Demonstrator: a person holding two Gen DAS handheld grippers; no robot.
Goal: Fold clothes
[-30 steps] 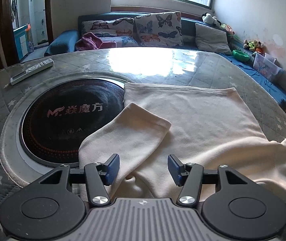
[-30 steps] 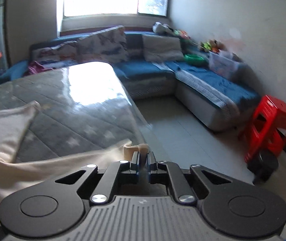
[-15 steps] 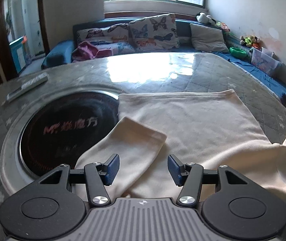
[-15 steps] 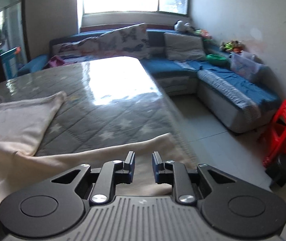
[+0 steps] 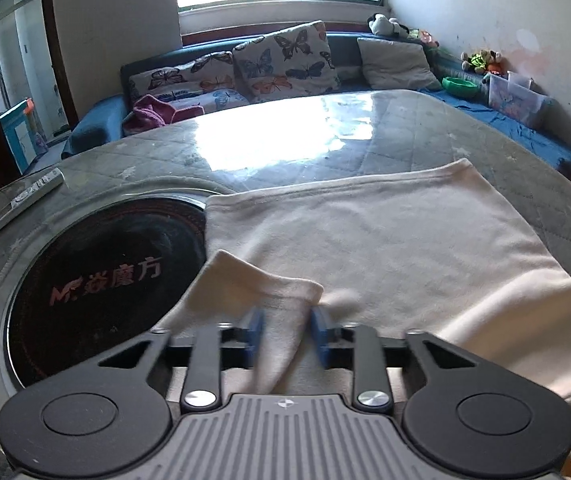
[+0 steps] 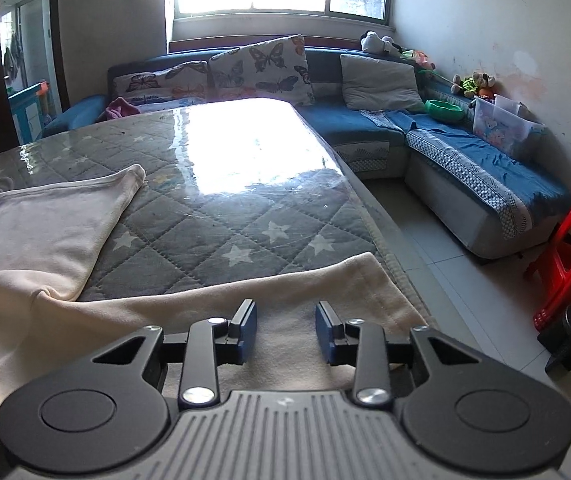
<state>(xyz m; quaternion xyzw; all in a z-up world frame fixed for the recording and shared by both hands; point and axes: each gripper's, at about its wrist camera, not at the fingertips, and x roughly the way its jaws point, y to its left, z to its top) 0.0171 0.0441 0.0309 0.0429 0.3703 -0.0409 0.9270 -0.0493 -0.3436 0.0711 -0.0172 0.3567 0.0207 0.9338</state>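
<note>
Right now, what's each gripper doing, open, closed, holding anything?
Left gripper: closing around the folded sleeve, pads not yet pressing.
Right gripper: opening, nothing held, above the other sleeve.

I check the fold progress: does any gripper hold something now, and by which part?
The left gripper is closing on the sweater's left sleeve, near its cuff. The right gripper is opening above the other sleeve, holding nothing.

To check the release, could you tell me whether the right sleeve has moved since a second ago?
Yes. The right sleeve now lies flat along the table edge, no longer pinched.
</note>
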